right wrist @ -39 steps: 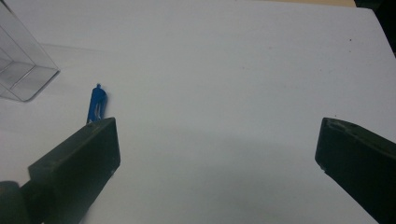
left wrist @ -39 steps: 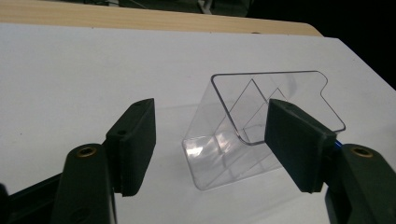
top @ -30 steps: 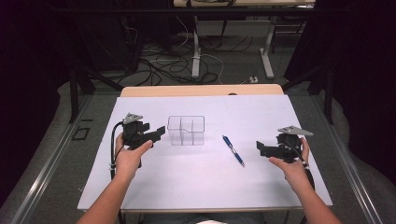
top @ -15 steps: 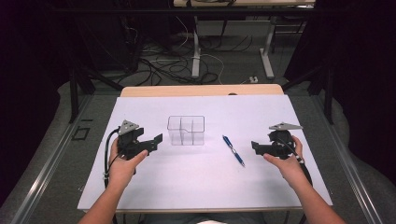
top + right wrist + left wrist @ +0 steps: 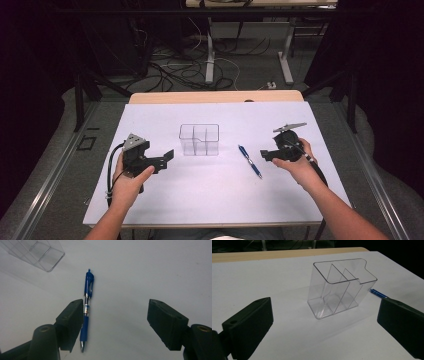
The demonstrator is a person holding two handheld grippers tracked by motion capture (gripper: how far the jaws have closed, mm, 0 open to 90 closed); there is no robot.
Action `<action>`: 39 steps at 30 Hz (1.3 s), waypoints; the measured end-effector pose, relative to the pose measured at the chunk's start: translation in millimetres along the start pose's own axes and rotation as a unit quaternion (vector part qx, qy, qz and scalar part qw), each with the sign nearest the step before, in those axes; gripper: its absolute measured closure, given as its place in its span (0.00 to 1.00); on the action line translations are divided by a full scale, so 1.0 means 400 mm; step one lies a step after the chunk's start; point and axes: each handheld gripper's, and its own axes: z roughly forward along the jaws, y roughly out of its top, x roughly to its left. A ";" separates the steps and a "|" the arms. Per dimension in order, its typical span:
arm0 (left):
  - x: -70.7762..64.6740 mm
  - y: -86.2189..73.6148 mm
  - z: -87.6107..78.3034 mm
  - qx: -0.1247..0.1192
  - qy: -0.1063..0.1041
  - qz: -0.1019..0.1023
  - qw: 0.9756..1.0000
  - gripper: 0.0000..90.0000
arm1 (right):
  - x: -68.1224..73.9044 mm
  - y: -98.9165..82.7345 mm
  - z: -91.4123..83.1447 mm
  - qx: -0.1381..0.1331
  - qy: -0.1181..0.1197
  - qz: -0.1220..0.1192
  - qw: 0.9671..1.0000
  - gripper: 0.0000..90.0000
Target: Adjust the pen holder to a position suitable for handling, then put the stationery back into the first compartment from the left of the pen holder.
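Lying flat, blue pen (image 5: 249,161) tip toward person, clip end toward clear organizer (image 5: 199,139); both claws agape.

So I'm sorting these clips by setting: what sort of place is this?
Probably a lab or workshop set up for recording, not a home. A white-covered table stands among dark curtains, loose cables run across the floor behind it, and bare desk legs stand beyond.
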 end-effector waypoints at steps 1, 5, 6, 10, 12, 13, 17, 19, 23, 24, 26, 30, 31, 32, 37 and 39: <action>0.001 -0.002 -0.001 0.002 0.002 0.005 1.000 0.00 | 0.001 0.004 0.003 0.002 0.001 -0.004 1.000 0.35; 0.001 -0.009 -0.002 0.004 0.004 0.011 1.000 0.00 | 0.016 0.025 0.016 0.023 0.006 -0.009 1.000 0.35; 0.002 -0.010 -0.003 0.006 0.005 0.017 1.000 0.00 | 0.020 0.029 0.020 0.025 0.002 -0.004 1.000 0.36; 0.001 -0.017 0.000 0.005 0.005 0.025 1.000 0.00 | 0.030 0.038 0.032 0.046 0.011 0.001 0.999 0.44; 0.000 -0.020 0.003 0.005 0.006 0.026 1.000 0.00 | 0.032 0.041 0.039 0.053 0.008 -0.001 0.999 0.47; 0.000 -0.020 0.003 0.007 0.007 0.029 1.000 0.00 | 0.035 0.043 0.043 0.055 0.012 0.003 0.998 0.50; 0.000 -0.023 0.005 0.011 0.010 0.040 0.999 0.00 | 0.039 0.048 0.053 0.068 0.014 0.006 0.998 0.54; 0.001 -0.024 0.006 0.007 0.013 0.036 0.999 0.00 | 0.042 0.050 0.060 0.073 0.016 0.007 0.997 0.57; 0.007 -0.027 0.005 0.008 0.017 0.032 0.999 0.00 | 0.050 0.053 0.073 0.091 0.013 0.014 0.996 0.60; 0.008 -0.029 0.006 0.007 0.016 0.029 0.999 0.00 | 0.047 0.053 0.078 0.092 0.016 0.002 0.996 0.60; 0.010 -0.031 0.006 0.011 0.017 0.027 0.999 0.00 | 0.051 0.054 0.083 0.100 0.019 0.013 0.995 0.60; 0.010 -0.033 0.009 0.012 0.018 0.031 0.999 0.00 | 0.054 0.055 0.097 0.112 0.020 0.011 0.993 0.61; 0.010 -0.034 0.009 0.015 0.017 0.029 0.999 0.00 | 0.055 0.054 0.102 0.114 0.020 0.006 0.993 0.61; 0.010 -0.036 0.009 0.017 0.016 0.027 0.999 0.00 | 0.058 0.054 0.105 0.117 0.021 0.008 0.993 0.61; 0.013 -0.039 0.011 0.022 0.016 0.026 0.999 0.00 | 0.066 0.049 0.128 0.119 0.023 0.009 0.993 0.65; 0.013 -0.040 0.012 0.022 0.015 0.026 0.999 0.00 | 0.070 0.054 0.128 0.145 0.016 0.006 0.989 0.67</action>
